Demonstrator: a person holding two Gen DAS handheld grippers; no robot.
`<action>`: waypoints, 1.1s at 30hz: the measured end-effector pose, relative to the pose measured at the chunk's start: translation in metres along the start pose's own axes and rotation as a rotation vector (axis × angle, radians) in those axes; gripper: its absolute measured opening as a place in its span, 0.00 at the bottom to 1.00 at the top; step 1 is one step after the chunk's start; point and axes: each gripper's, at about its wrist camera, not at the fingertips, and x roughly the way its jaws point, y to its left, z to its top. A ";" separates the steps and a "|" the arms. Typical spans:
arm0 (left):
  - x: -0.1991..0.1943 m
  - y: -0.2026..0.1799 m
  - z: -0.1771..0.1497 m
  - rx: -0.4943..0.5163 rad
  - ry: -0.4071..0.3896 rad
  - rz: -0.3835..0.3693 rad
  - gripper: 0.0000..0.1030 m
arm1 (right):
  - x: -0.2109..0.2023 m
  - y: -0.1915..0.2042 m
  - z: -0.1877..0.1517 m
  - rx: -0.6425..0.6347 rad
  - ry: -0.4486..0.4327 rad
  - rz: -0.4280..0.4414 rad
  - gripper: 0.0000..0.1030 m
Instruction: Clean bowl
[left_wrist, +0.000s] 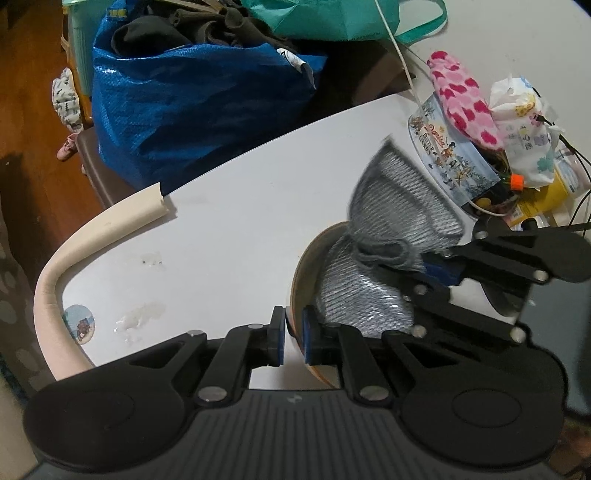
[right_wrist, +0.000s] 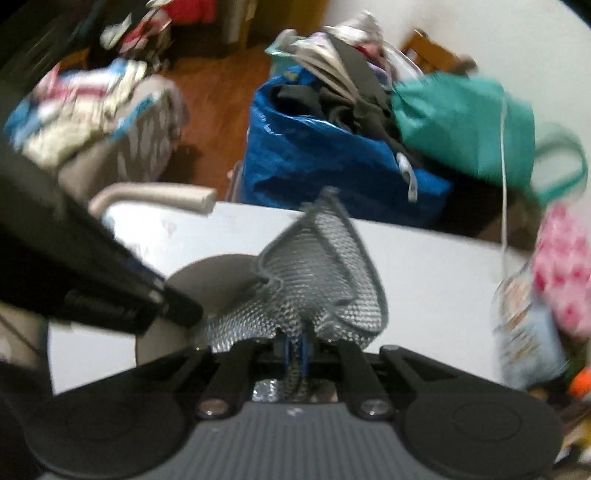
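Observation:
A bowl (left_wrist: 301, 266) with a tan rim stands on the white table (left_wrist: 229, 221). My left gripper (left_wrist: 293, 334) is shut on the bowl's near rim, one pad outside and one inside. My right gripper (left_wrist: 428, 267) comes in from the right, shut on a grey-silver mesh cloth (left_wrist: 391, 206) that hangs partly inside the bowl. In the blurred right wrist view the right gripper (right_wrist: 295, 349) pinches the cloth (right_wrist: 321, 280) above the bowl (right_wrist: 210, 273), and the left gripper's arm crosses at left.
A cookie tin (left_wrist: 450, 155) stuffed with a pink cloth (left_wrist: 461, 99) and clutter stands behind the bowl. A blue bag (left_wrist: 192, 103) and green bag (left_wrist: 325, 18) sit beyond the table edge. A foam edge guard (left_wrist: 110, 218) lines the left rim. Wet smears (left_wrist: 140, 317) mark the table.

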 end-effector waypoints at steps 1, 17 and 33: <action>0.000 0.000 0.000 -0.004 -0.002 0.000 0.08 | 0.000 0.002 0.000 -0.037 0.029 0.008 0.07; 0.002 -0.004 -0.001 0.016 0.008 -0.008 0.08 | 0.030 -0.017 -0.021 0.208 0.161 0.514 0.07; 0.002 -0.001 -0.004 0.030 0.058 -0.013 0.09 | 0.012 -0.017 -0.018 0.323 -0.047 0.199 0.06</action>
